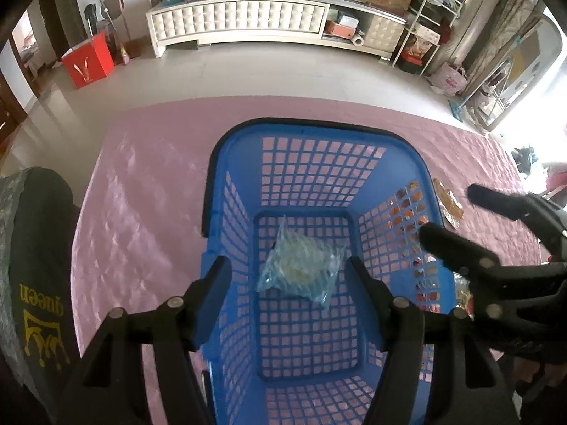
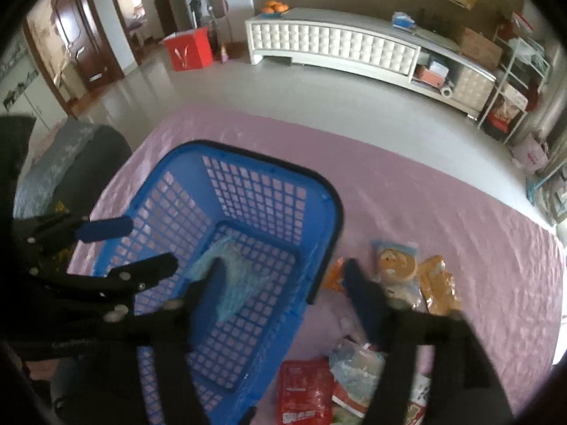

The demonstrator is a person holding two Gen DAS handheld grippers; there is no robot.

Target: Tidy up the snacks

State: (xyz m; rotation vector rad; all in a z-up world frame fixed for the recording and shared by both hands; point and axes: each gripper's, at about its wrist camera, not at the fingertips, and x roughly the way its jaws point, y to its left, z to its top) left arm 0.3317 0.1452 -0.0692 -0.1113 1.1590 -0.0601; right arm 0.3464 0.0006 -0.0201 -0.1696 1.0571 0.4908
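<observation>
A blue mesh basket (image 1: 319, 130) (image 2: 248, 191) stands on the pink tablecloth (image 1: 141, 184). On its floor lies a clear bluish snack packet (image 1: 301, 265) (image 2: 241, 276). My left gripper (image 1: 290, 283) (image 2: 129, 248) hangs open over the basket's left side with nothing between its pads. My right gripper (image 2: 283, 279) (image 1: 447, 210) is open too. It straddles the basket's right rim, one finger over the packet, the other over the table. Loose snacks lie right of the basket: a round biscuit packet (image 2: 395, 269), a golden packet (image 2: 439, 287), an orange packet (image 2: 333, 276) and a red packet (image 2: 304, 393).
A person's dark sleeve with yellow print (image 1: 35, 301) is at the table's left edge. Beyond the table, across the tiled floor, are a long white cabinet (image 1: 241, 21), a red box (image 1: 88, 60) and cluttered shelves (image 1: 425, 24).
</observation>
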